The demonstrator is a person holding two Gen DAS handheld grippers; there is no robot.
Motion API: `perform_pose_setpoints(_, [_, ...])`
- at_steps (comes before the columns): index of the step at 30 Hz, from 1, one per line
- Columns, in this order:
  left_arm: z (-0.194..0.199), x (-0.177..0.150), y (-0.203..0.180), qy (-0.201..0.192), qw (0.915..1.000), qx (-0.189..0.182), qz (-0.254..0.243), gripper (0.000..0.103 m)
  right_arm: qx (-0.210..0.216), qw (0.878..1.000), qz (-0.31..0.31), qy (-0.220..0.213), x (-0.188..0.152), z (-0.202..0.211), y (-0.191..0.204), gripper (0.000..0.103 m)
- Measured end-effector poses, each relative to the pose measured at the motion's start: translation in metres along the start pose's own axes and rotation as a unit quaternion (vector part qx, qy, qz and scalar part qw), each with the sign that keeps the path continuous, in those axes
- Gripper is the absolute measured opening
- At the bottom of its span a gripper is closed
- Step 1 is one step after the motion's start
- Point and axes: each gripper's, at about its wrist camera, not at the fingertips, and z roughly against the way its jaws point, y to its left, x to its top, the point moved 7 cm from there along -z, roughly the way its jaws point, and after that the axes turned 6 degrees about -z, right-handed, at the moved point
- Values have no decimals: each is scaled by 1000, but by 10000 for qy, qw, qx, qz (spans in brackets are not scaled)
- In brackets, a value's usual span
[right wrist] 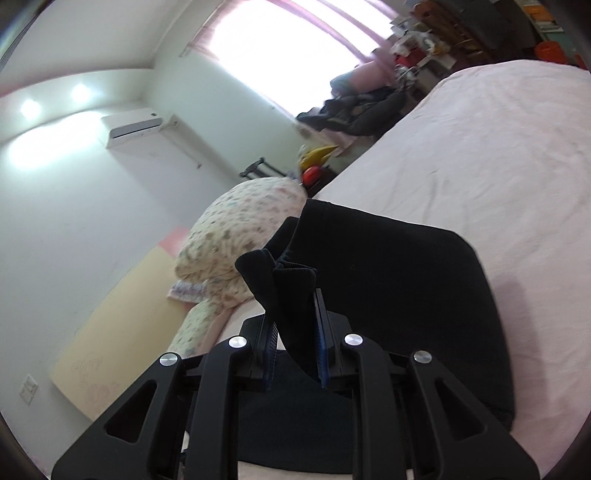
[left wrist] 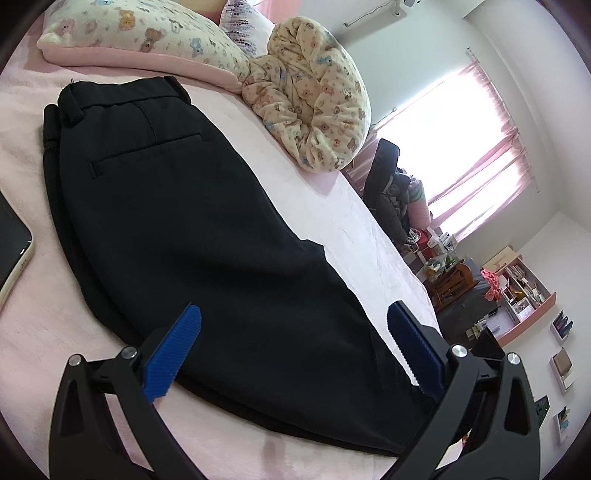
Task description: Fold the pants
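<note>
Black pants point(left wrist: 177, 221) lie flat on the pink bed sheet point(left wrist: 332, 206), waistband toward the pillows, back pocket facing up. My left gripper point(left wrist: 295, 332) hovers just above the leg part with its blue pads point(left wrist: 173, 354) wide apart and nothing between them. In the right wrist view my right gripper point(right wrist: 295, 314) is shut on a bunched fold of the black pants point(right wrist: 406, 295), lifted off the bed. The fabric sticks up past the blue pads point(right wrist: 321, 347) and drapes down to the right over the sheet point(right wrist: 480, 155).
A bear-print pillow point(left wrist: 147, 33) and a bundled bear-print blanket point(left wrist: 314, 99) lie at the head of the bed. A phone point(left wrist: 11, 243) rests on the sheet left of the pants. Beyond the bed edge stand a chair with clothes point(left wrist: 391, 192), a cluttered desk point(left wrist: 465, 291) and shelves.
</note>
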Motion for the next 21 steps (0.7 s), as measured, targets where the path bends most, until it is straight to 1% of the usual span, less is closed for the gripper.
perform_pose_setpoints(3, [-1, 1, 2, 26, 10000, -9, 71, 101, 124, 9999, 24, 109, -5, -10, 13, 19])
perform_pose_setpoints(6, [-1, 1, 4, 26, 9999, -29, 134, 101, 133, 9994, 166, 272, -14, -20, 24, 19])
perform_pose_setpoints(11, [1, 2, 6, 10, 9998, -13, 173, 101, 105, 9975, 259, 651, -42, -46, 32, 19])
perform_pose_setpoints(14, [0, 1, 7, 32, 9998, 1, 213, 101, 82, 9952, 230, 953, -68, -71, 38, 19])
perform_pose_setpoints(17, [0, 1, 8, 47, 9997, 1, 239, 101, -40, 9907, 419, 1292, -98, -97, 45, 19])
perform_pose_setpoints(21, [0, 1, 9, 47, 9997, 5, 246, 101, -218, 9841, 472, 1698, -136, -126, 40, 18])
